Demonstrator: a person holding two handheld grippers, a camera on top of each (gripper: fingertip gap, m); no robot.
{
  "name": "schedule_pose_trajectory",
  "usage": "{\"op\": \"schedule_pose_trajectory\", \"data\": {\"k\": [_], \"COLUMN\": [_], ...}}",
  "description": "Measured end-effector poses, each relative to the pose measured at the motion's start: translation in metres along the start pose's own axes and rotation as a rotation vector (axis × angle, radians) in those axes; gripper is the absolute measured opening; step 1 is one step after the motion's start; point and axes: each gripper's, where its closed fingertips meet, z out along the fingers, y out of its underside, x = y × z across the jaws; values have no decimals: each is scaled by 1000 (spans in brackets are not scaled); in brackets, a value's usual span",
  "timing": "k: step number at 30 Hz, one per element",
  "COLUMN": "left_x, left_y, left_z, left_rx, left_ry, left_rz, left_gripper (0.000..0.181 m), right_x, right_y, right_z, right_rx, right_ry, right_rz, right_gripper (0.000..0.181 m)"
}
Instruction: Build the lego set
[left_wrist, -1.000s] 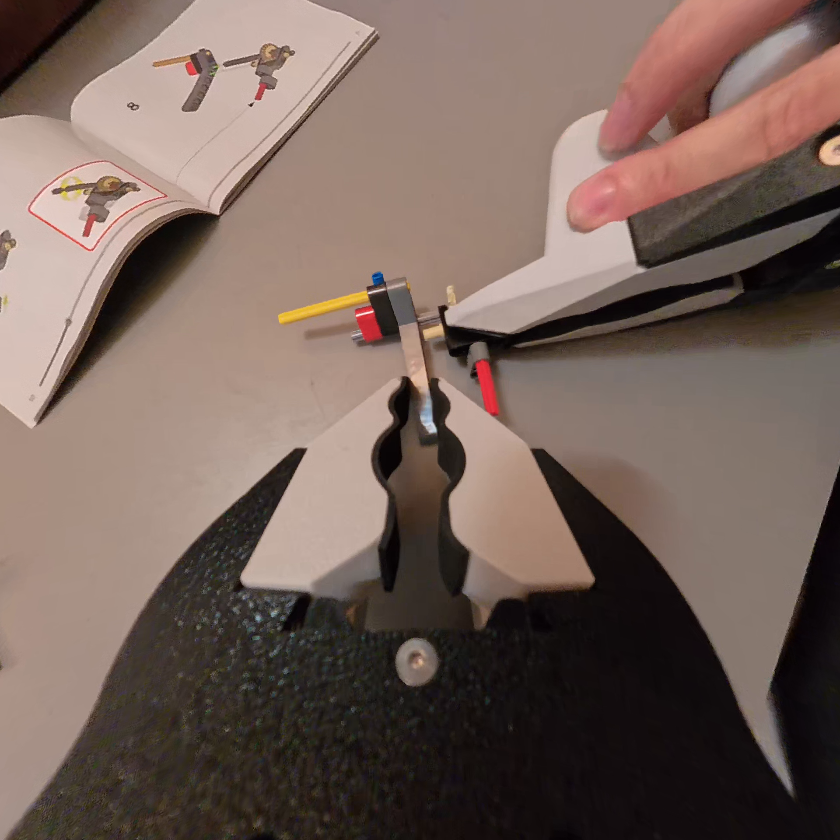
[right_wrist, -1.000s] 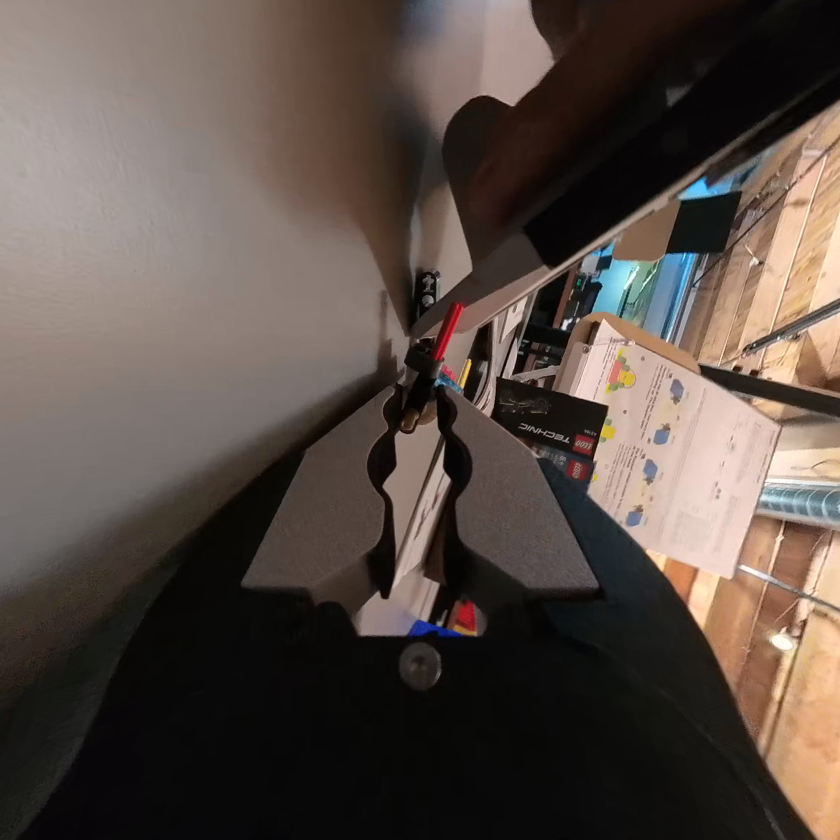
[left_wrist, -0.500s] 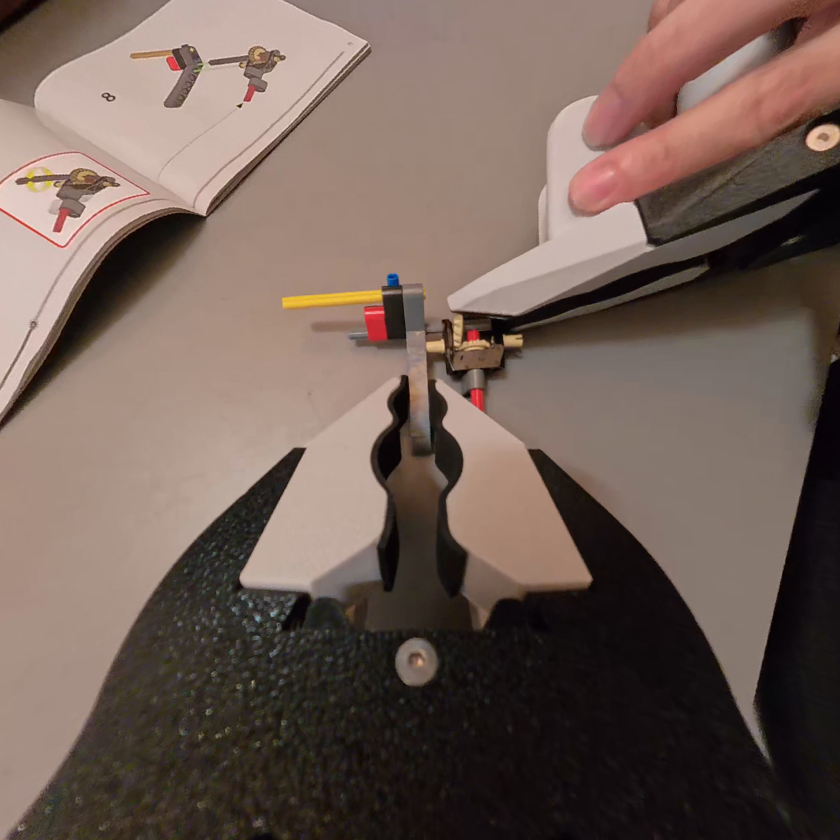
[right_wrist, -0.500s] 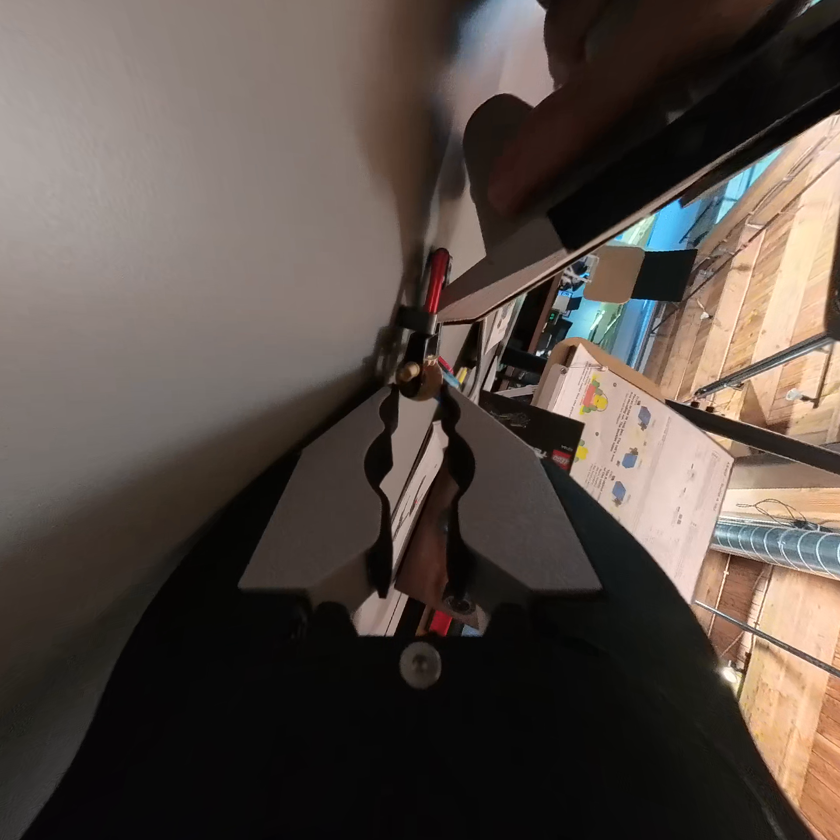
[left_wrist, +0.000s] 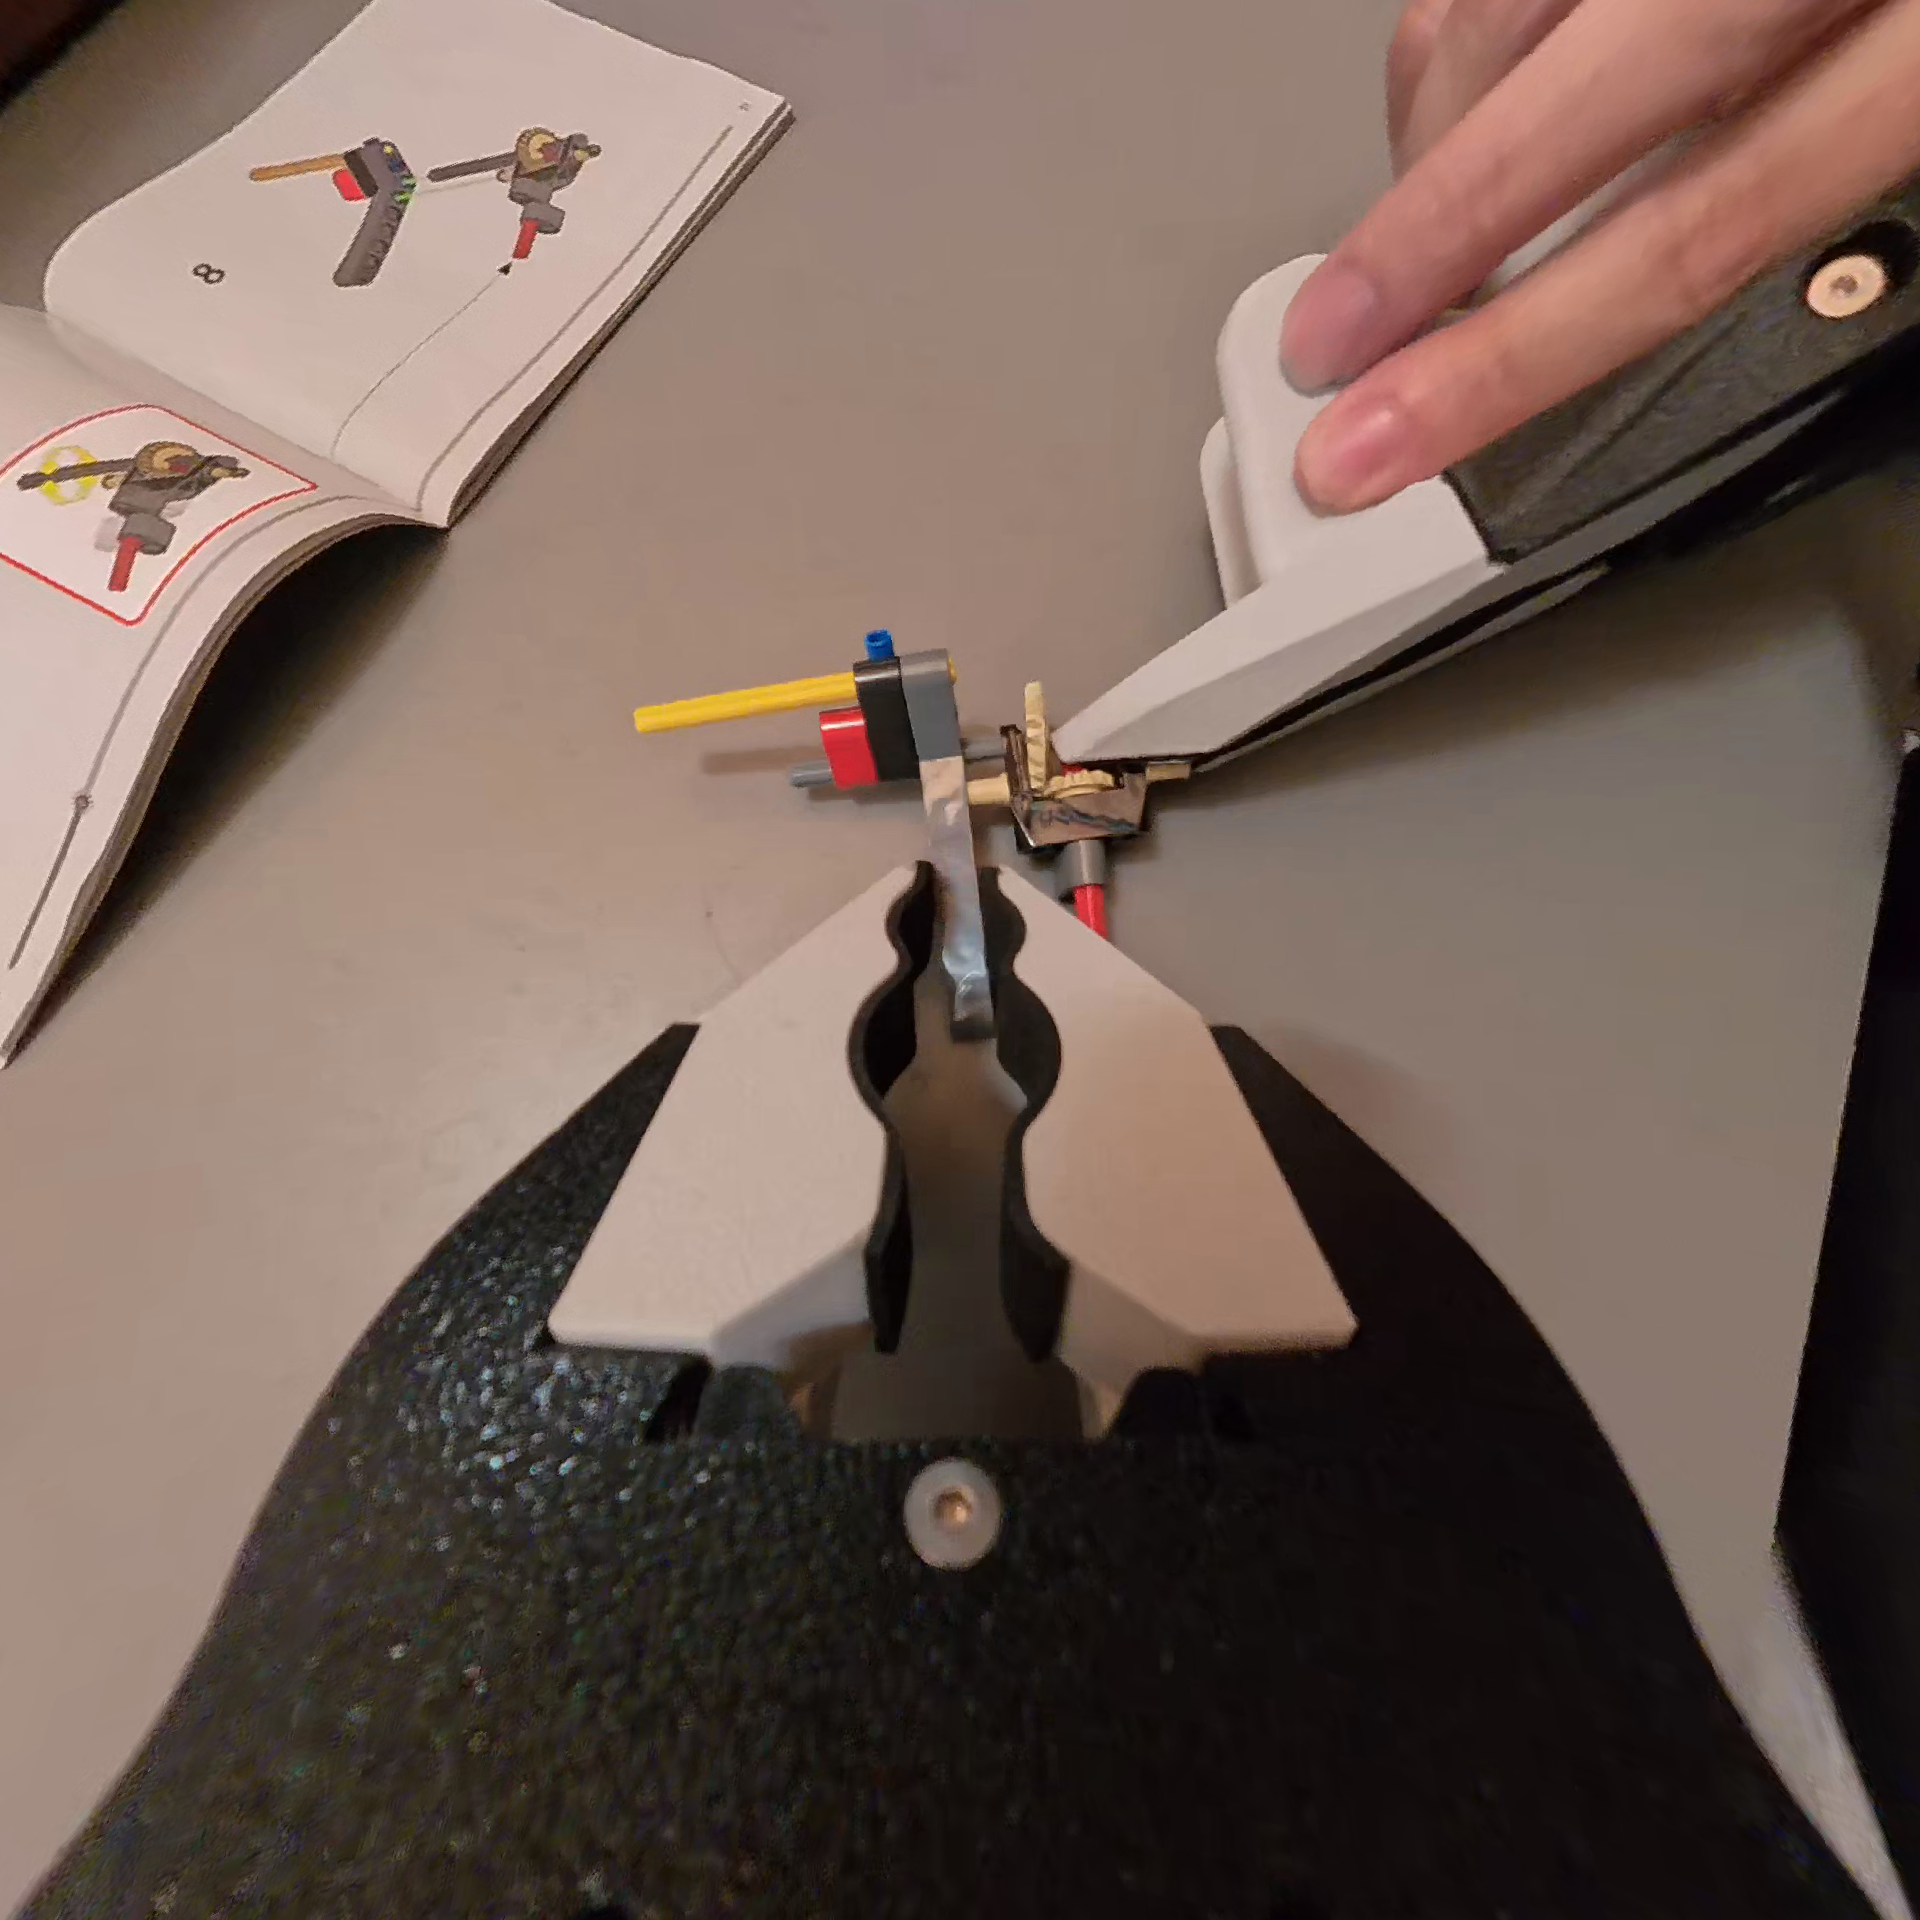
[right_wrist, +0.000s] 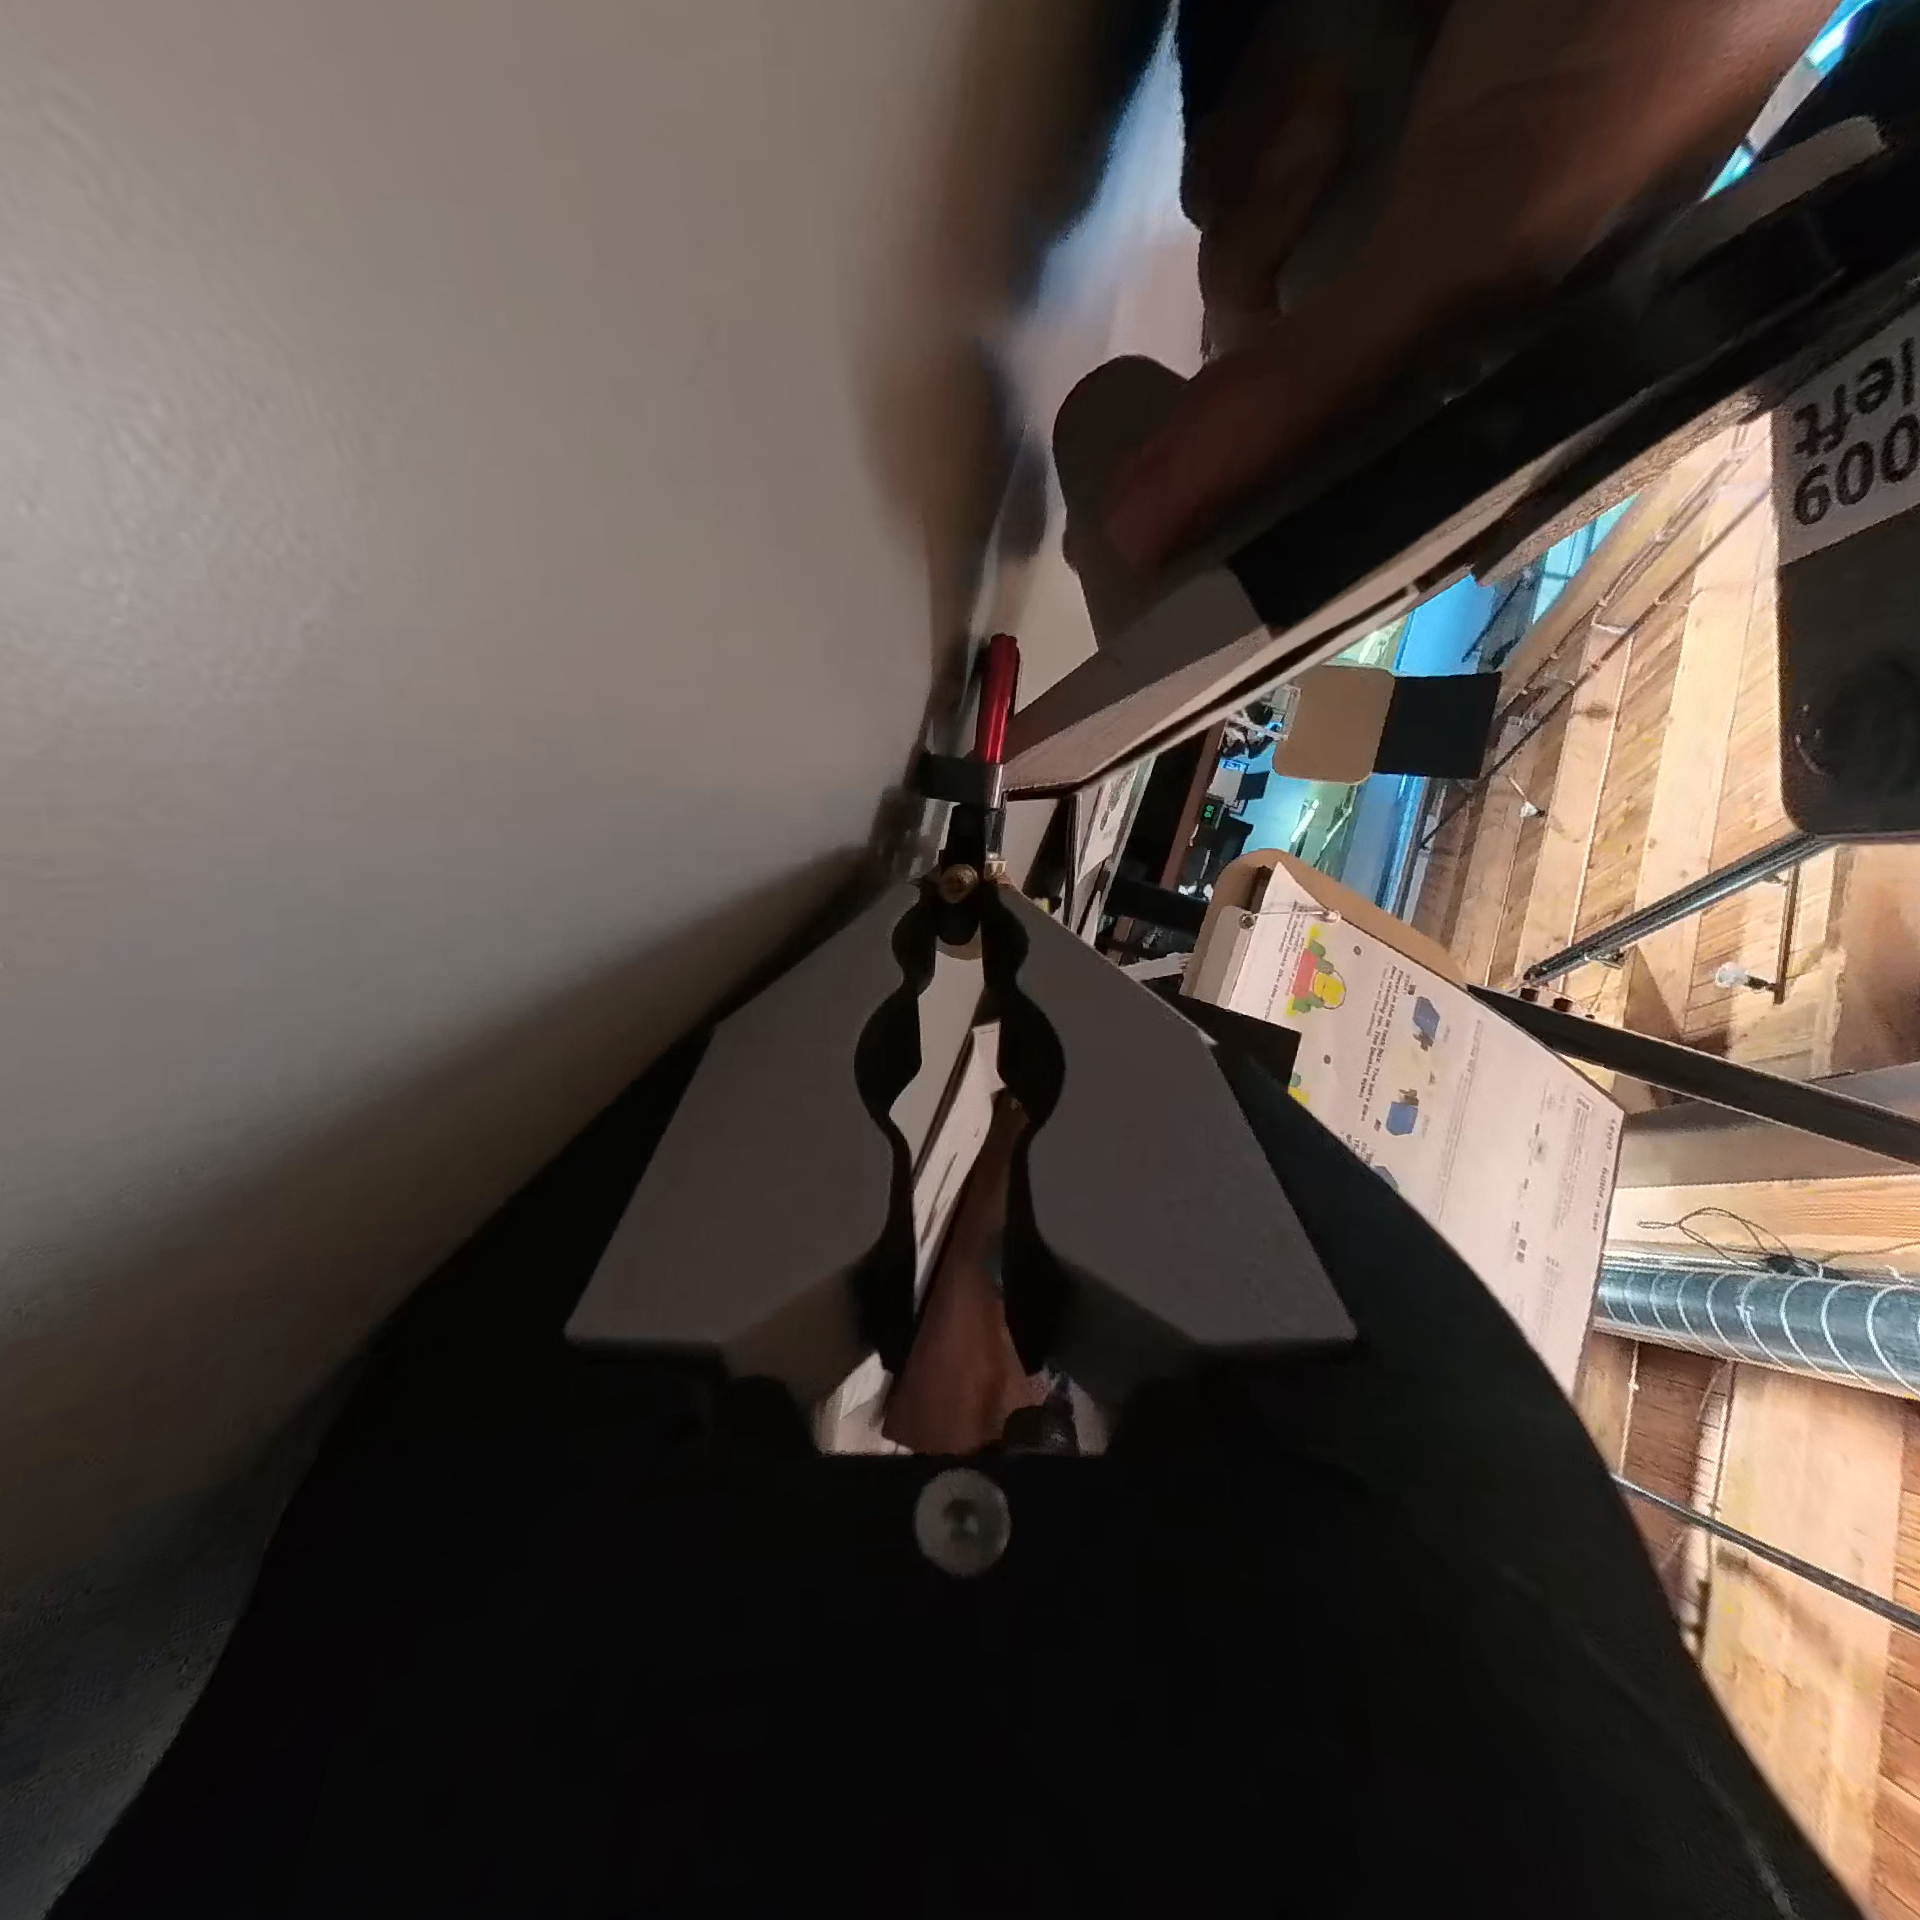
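Above the grey worktop (left_wrist: 1351, 1039), left gripper (left_wrist: 956, 883) jaws clamp the grey beam (left_wrist: 961, 914) of one sub-assembly; right gripper (right_wrist: 961, 899) jaws pinch the gear sub-assembly (left_wrist: 1075, 810) just beside it. Judged by the open instruction booklet (left_wrist: 416, 312), joining remains, and most building.

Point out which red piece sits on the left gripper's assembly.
The red block beside the black piece under the yellow axle; the red axle hangs from the right gripper's gear assembly.
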Motion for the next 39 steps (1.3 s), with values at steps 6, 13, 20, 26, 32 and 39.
{"op": "schedule_pose_trajectory", "data": {"k": [6, 13, 20, 26, 32, 39], "left_x": [-5, -10, -11, -12, -15, -15], "left_y": [-3, -6, -6, -5, -9, -10], "left_z": [3, 6, 6, 6, 10, 10], "left_rx": [14, 8, -28, -65, -29, -15], "left_ry": [5, 12, 74, 67, -29, -28], "left_rz": [-14, 62, 96, 99, -27, -47], "left_gripper": [6, 6, 7, 7, 6, 6], "right_x": [0, 0, -1, -2, 4, 5], "right_y": [2, 7, 10, 10, 17, 1], "right_z": [3, 6, 8, 8, 3, -9], "right_rx": [4, 7, 23, 42, -8, -15], "right_ry": [-1, -9, -19, -20, 36, 74], "right_rz": [29, 72, 134, 174, 231, 133], "right_gripper": [6, 6, 6, 6, 19, 15]}}
